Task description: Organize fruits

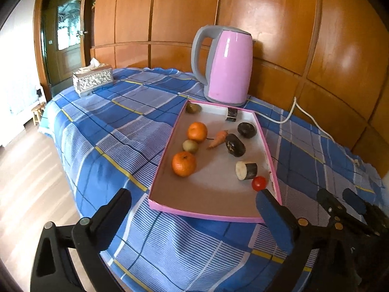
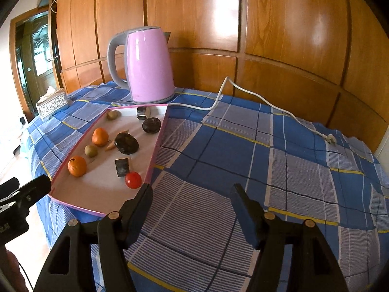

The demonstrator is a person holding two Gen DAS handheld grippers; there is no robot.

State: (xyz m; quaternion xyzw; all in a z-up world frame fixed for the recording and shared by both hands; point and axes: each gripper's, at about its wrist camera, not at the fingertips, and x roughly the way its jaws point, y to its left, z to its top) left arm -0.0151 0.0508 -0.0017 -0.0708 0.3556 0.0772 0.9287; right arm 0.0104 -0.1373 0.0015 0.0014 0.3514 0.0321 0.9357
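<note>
Both hand-held grippers hover above the blue plaid tablecloth (image 2: 243,146) with jaws spread wide and nothing between them: the left gripper (image 1: 194,206) at the near edge of the pink-rimmed tray (image 1: 167,208), the right gripper (image 2: 192,194) just beside the tray's right rim. The tray holds two mandarins (image 1: 184,163), a cherry tomato (image 1: 259,183), a carrot (image 1: 218,139), two greenish fruits (image 1: 190,145) and dark cut vegetable pieces (image 1: 246,170). A pink electric kettle (image 1: 228,68) stands behind the tray.

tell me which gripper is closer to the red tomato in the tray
Left. The left gripper is open over the tray's near edge, one fingertip almost at the red tomato. The right gripper hovers open over the tablecloth beside the tray.
</note>
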